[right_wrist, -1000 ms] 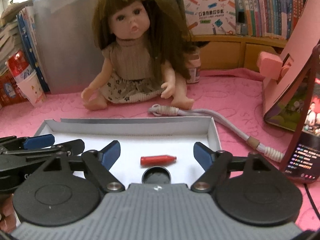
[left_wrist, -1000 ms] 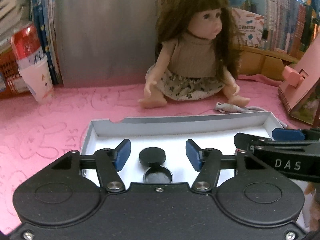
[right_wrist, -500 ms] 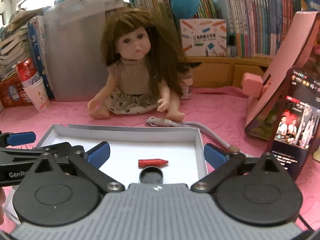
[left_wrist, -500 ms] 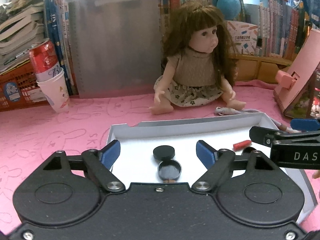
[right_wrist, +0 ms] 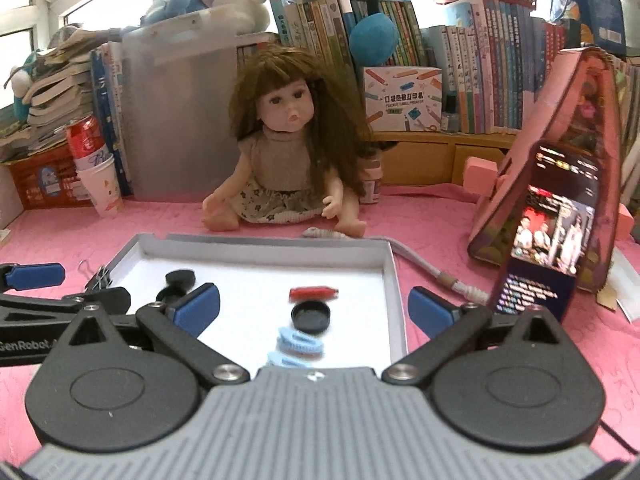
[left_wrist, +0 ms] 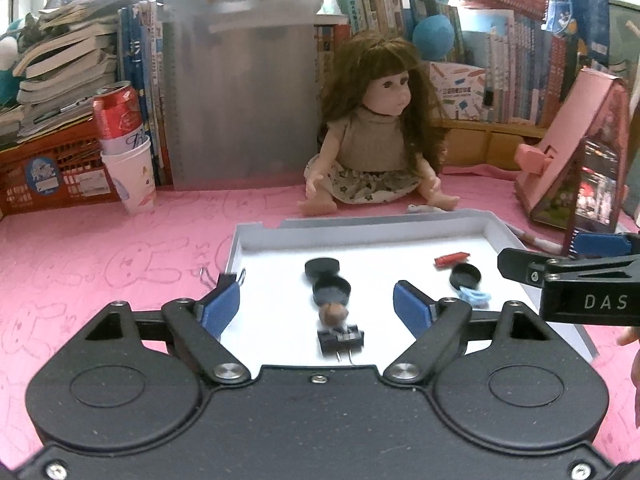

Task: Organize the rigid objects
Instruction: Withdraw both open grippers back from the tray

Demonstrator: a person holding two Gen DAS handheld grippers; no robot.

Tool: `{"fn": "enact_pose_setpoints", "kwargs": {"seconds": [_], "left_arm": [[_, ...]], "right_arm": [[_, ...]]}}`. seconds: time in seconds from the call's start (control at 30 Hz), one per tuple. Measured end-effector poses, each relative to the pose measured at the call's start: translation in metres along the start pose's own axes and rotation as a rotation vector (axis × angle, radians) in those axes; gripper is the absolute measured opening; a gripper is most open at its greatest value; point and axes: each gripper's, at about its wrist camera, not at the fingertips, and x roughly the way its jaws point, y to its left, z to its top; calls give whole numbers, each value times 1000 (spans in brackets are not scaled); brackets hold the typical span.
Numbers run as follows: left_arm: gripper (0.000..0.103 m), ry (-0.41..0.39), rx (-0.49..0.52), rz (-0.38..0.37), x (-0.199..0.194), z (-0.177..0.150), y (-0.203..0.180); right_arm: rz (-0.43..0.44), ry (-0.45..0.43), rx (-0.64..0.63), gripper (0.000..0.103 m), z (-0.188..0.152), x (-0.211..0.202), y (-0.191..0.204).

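Small rigid objects [left_wrist: 331, 289] in white tray [left_wrist: 360, 228].

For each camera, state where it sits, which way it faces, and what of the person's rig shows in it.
Left wrist: on the left gripper, looking forward and down over the white tray toward the doll; own open blue pads, plus the right gripper's finger at right.
Right wrist: on the right gripper, same heading; own open pads, the left gripper's fingers at left.
Shared: tray, doll, red crayon, black caps, red can, pink mat.
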Motion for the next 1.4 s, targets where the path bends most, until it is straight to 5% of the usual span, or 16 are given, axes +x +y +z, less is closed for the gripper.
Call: {"fn": "enact_pose_setpoints", "kwargs": {"seconds": [0.57,1.4], "left_arm": [[83,-27,-4,19,-48,-71,2],[86,39,-30,60,-39,-120,8]], "right_arm": [[-3,-17,-23,103,-62,-42,9],[-48,47,-138,103,-114,-44,25]]}}
